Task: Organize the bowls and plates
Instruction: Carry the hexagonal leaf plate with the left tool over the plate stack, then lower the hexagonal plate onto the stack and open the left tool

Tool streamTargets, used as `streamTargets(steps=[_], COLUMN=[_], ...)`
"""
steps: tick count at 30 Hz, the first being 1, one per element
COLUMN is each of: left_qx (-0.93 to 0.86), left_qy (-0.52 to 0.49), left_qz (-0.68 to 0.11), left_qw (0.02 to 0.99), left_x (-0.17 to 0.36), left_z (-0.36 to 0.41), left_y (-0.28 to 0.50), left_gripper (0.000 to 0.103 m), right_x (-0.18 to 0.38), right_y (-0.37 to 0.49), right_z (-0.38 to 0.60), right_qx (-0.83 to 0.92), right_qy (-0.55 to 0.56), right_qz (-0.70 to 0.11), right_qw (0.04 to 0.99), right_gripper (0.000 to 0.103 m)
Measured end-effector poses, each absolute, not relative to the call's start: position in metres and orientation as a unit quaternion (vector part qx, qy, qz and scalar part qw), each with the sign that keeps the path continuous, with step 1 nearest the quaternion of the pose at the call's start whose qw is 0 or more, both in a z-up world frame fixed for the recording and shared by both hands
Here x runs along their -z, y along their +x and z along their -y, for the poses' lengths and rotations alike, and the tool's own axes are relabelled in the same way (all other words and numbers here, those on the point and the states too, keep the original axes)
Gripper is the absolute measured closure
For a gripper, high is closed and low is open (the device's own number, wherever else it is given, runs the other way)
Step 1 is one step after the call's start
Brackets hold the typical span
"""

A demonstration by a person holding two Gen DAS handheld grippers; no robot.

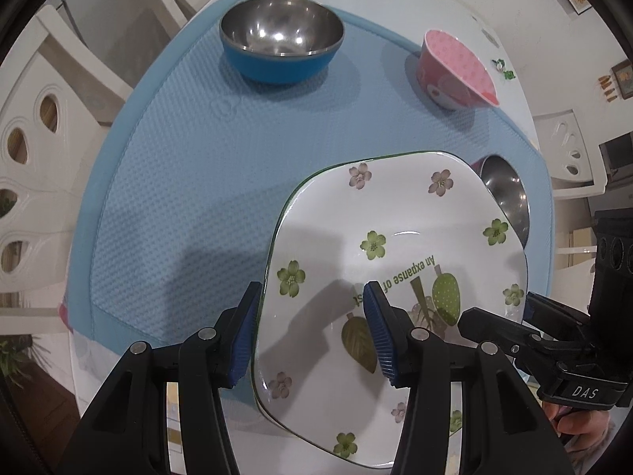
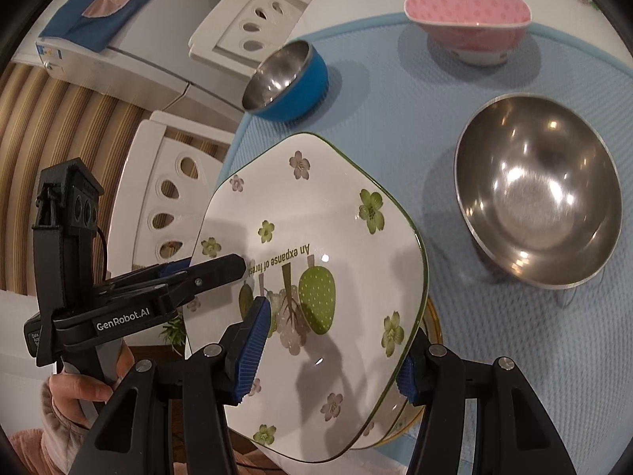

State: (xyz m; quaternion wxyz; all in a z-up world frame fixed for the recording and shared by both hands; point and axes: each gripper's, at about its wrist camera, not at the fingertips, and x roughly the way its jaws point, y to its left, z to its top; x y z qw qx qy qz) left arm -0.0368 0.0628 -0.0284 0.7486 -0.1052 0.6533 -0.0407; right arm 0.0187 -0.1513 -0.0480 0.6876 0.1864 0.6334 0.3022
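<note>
A square white plate with green and pink flowers (image 1: 415,213) (image 2: 316,206) hangs tilted just above the blue mat (image 1: 178,178). My left gripper (image 1: 312,332) clamps its left rim, one pad outside the edge and one on the inner face. My right gripper (image 2: 330,360) grips the right rim the same way, with one pad under the edge. Each gripper shows in the other's view, the right gripper (image 1: 494,316) and the left gripper (image 2: 221,267), both at the plate's edges. A yellow-rimmed plate (image 2: 433,316) peeks out beneath.
On the mat stand a blue steel-lined bowl (image 1: 281,39) (image 2: 285,79) at the far left, a pink bowl (image 1: 459,71) (image 2: 467,23) at the far right, and a large steel bowl (image 1: 506,194) (image 2: 538,190) close beside the plate. White chairs (image 1: 31,158) (image 2: 170,190) ring the table.
</note>
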Motion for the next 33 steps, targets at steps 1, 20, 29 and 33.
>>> streamTargets(steps=[1,20,29,33], left_qx=[0.041,0.045,0.034,0.030], left_qy=[-0.104,-0.093,-0.066,-0.053], left_qz=[-0.655,-0.678,-0.678,-0.683], left_qw=[0.748,0.727,0.731,0.728], left_x=[0.029,0.052,0.056,0.064], left_z=[-0.062,-0.057,-0.047,-0.045], left_y=[-0.037,-0.060,-0.060,-0.062], left_gripper=[0.056,0.056,0.056,0.056], right_x=[0.049,0.069,0.081,0.089], right_y=[0.017,-0.001,-0.002,-0.002], right_z=[0.151,0.146,0.139,0.136], right_qx=[-0.302,-0.298,-0.292,-0.278], right_qy=[0.187,0.192,0.193,0.190], right_qz=[-0.635,-0.663,-0.677,-0.689], right_qw=[0.686,0.659,0.648,0.642], right_gripper=[0.048,0.048,0.048,0.048])
